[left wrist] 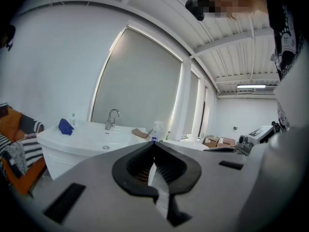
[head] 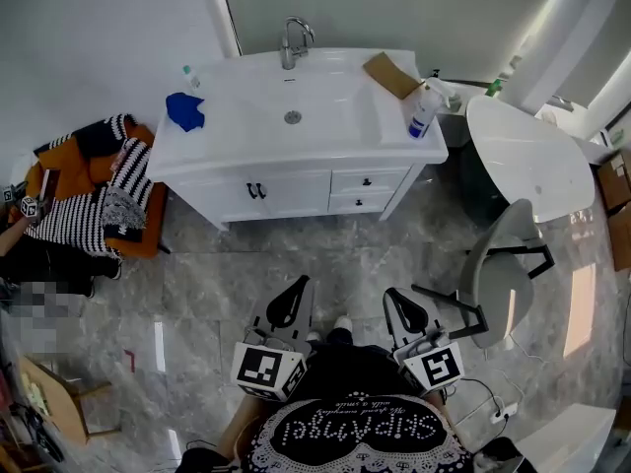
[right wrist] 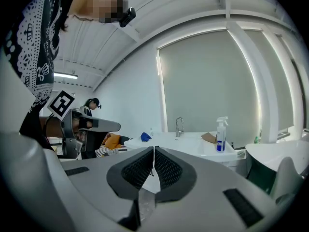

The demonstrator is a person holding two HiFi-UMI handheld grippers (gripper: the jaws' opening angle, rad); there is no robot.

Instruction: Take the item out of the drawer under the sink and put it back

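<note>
The left gripper (head: pixel 299 284) and the right gripper (head: pixel 390 293) were side by side over the grey marbled floor (head: pixel 227 284), well apart from the white sink cabinet (head: pixel 296 193). Each had its jaws pressed together on nothing. The two small white drawers (head: pixel 366 181) at the cabinet's right front were shut, so the item could not be seen. On the countertop a crumpled blue cloth (head: pixel 184 110) lay near the left edge, a white spray bottle (head: pixel 424 113) stood at the right edge, and a brown cardboard piece (head: pixel 391 74) lay at the back right corner.
</note>
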